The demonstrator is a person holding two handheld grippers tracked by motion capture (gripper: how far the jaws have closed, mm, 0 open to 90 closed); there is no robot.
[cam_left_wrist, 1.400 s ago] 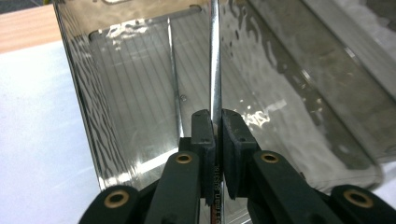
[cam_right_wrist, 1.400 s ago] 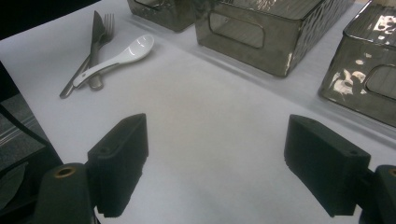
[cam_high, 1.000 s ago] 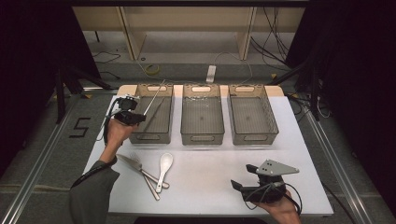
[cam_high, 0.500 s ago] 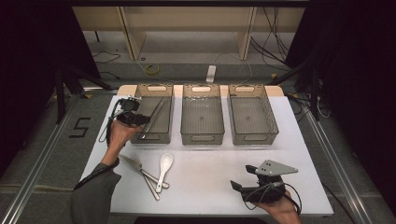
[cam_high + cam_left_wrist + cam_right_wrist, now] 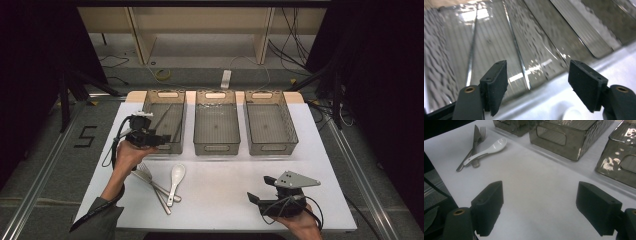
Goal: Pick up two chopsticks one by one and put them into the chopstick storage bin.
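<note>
— What do you have on the far left?

— My left hand-held gripper (image 5: pixel 161 139) sits at the near left corner of the left bin (image 5: pixel 164 121), over its rim. Its jaws have just been opening and now stand wide apart with nothing between them. In the left gripper view, two thin metal rods (image 5: pixel 517 53) lie inside that bin on its ribbed floor; I think they are chopsticks, though the blur makes that hard to confirm.

— And just in front of it?

— On the white desk (image 5: pixel 225 185), near my left forearm, lie a fork (image 5: pixel 146 173), a knife (image 5: pixel 474 140) and a white spoon (image 5: pixel 175 180), bunched together and overlapping.

— Moving right?

— The middle bin (image 5: pixel 216 123) and the right bin (image 5: pixel 271 123) stand side by side behind the bare part of the desk.

— The other hand?

— My right hand-held gripper (image 5: pixel 255 199) rests low at the near right of the desk, well apart from the cutlery, jaws spread and holding nothing.
</note>
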